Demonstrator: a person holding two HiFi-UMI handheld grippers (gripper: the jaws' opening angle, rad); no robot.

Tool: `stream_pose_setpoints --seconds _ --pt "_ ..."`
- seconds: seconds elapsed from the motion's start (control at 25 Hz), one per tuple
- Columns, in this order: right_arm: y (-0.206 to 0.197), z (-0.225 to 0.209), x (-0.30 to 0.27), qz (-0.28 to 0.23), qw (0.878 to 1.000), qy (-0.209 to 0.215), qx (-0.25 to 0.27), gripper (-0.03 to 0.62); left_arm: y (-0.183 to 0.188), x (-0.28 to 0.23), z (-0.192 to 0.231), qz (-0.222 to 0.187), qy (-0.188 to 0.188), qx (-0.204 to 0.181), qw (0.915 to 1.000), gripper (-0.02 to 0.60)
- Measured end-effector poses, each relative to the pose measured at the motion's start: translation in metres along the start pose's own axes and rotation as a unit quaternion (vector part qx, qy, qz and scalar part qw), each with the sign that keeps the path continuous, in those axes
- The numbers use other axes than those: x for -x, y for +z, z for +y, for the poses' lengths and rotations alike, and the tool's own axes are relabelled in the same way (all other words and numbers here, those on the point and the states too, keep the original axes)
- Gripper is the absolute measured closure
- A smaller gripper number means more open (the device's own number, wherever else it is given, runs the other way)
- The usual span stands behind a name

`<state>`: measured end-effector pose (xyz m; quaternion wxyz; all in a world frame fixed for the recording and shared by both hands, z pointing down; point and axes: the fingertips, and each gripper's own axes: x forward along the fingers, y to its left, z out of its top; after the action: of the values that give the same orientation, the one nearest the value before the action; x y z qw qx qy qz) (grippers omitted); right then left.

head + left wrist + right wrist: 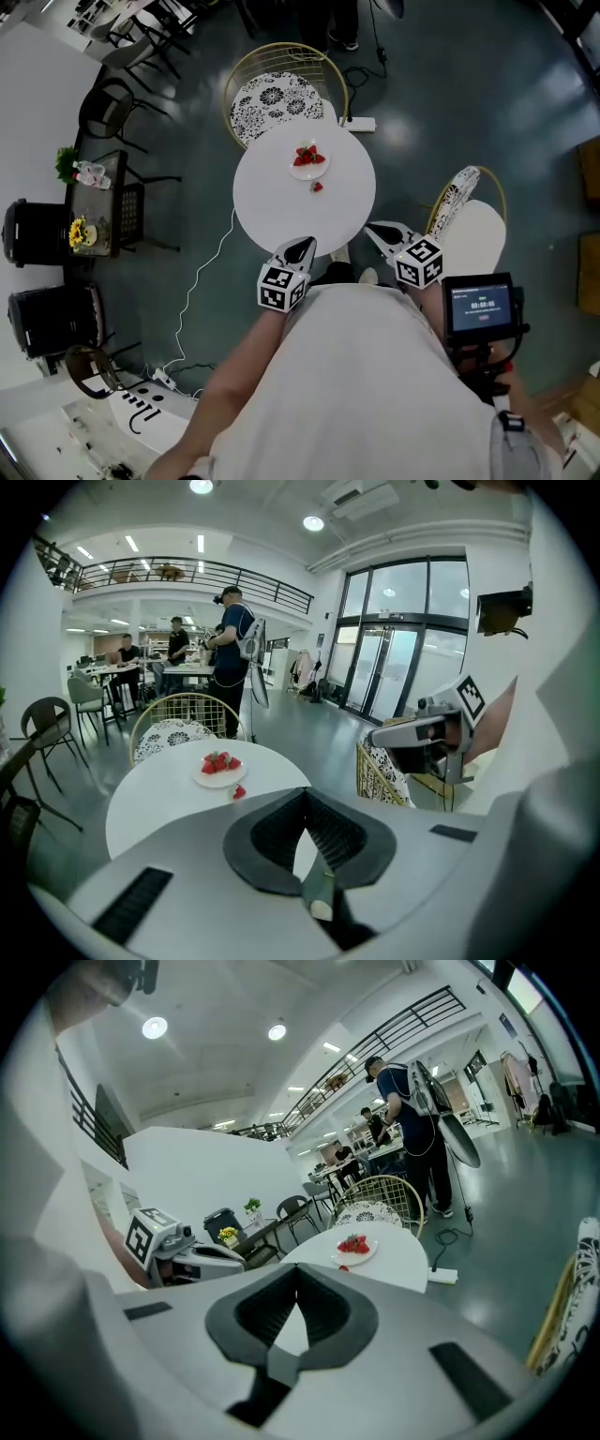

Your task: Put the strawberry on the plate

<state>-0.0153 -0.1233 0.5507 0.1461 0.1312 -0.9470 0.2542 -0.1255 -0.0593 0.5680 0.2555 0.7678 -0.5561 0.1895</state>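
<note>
A small white plate (310,171) with several strawberries (308,156) sits near the middle of the round white table (272,202). One loose strawberry (317,187) lies on the table just in front of the plate. My left gripper (306,246) hovers at the table's near edge, shut and empty. My right gripper (373,228) is beside it to the right, also shut and empty. The left gripper view shows the plate (221,779) and loose strawberry (240,792) beyond the shut left gripper (305,794). The right gripper view shows the same plate (355,1256) past the right gripper (297,1269).
A gold wire chair (277,94) with a patterned cushion stands behind the table, and a second one (464,211) at the right. A power strip (358,123) and white cable (202,281) lie on the floor. A side table with flowers (94,202) is left. People (232,658) stand far back.
</note>
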Motion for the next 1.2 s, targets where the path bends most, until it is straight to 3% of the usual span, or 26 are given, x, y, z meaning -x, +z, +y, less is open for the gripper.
stream_pose_setpoints --seconds 0.68,1.2 --pt "0.029 -0.046 -0.042 0.014 0.999 -0.03 -0.019 0.589 0.017 -0.05 0.049 0.026 -0.034 0.011 0.999 0.575" --pt "0.031 -0.071 -0.054 0.016 0.998 -0.046 -0.035 0.589 0.019 -0.076 0.061 0.039 -0.05 0.007 0.998 0.575"
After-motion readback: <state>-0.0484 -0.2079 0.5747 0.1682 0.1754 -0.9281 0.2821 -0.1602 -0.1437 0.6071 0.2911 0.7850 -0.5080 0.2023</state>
